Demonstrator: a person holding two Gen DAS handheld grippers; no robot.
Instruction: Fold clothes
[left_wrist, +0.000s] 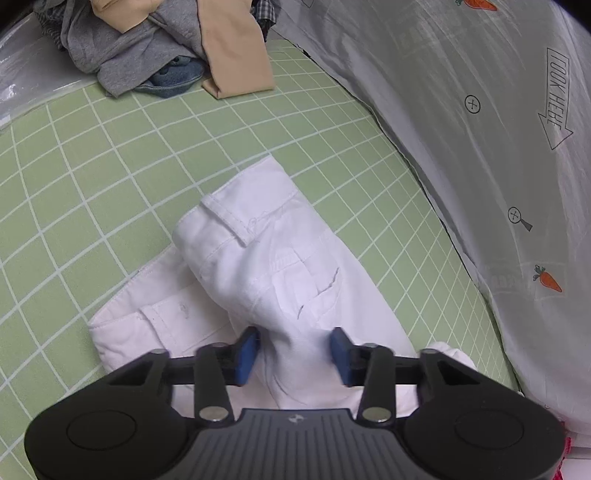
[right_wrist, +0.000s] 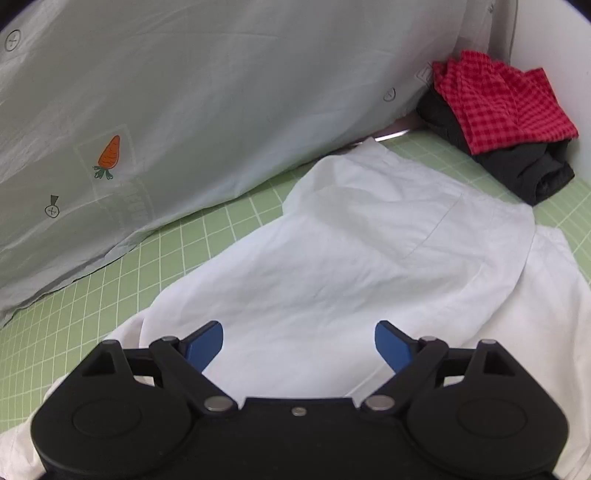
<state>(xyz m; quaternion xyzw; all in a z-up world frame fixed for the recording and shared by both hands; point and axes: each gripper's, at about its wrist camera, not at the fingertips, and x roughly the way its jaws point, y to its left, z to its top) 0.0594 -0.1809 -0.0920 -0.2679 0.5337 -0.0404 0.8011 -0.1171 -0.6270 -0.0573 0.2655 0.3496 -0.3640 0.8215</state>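
A: Where are the white trousers (left_wrist: 258, 266) now, and how do they lie?

B: They lie on the green grid mat (left_wrist: 110, 155), partly folded. In the left wrist view the waistband end with its belt loop is away from the camera, and the long axis runs from there toward the claw and a little to the right. One layer is doubled over another.

A: And the left claw (left_wrist: 293, 354)?

B: Its jaws are narrow, and a raised ridge of the white cloth stands between the blue pads (left_wrist: 245, 352). Whether the pads really press on the cloth, I cannot tell.

A: The right claw (right_wrist: 299, 343)?

B: Its jaws stand wide, above the flat white cloth, and nothing is gripped. The cloth stretches away from it toward the far right.

A: Is there any container?

B: I see none. Beside the mat there is a grey sheet with carrot prints (right_wrist: 184, 110). A pile of unfolded clothes (left_wrist: 147, 48), grey and beige, sits at the far end of the mat in the left view. In the right view a red checked garment (right_wrist: 502, 107) lies on top of a dark garment (right_wrist: 532, 173) in the far corner.
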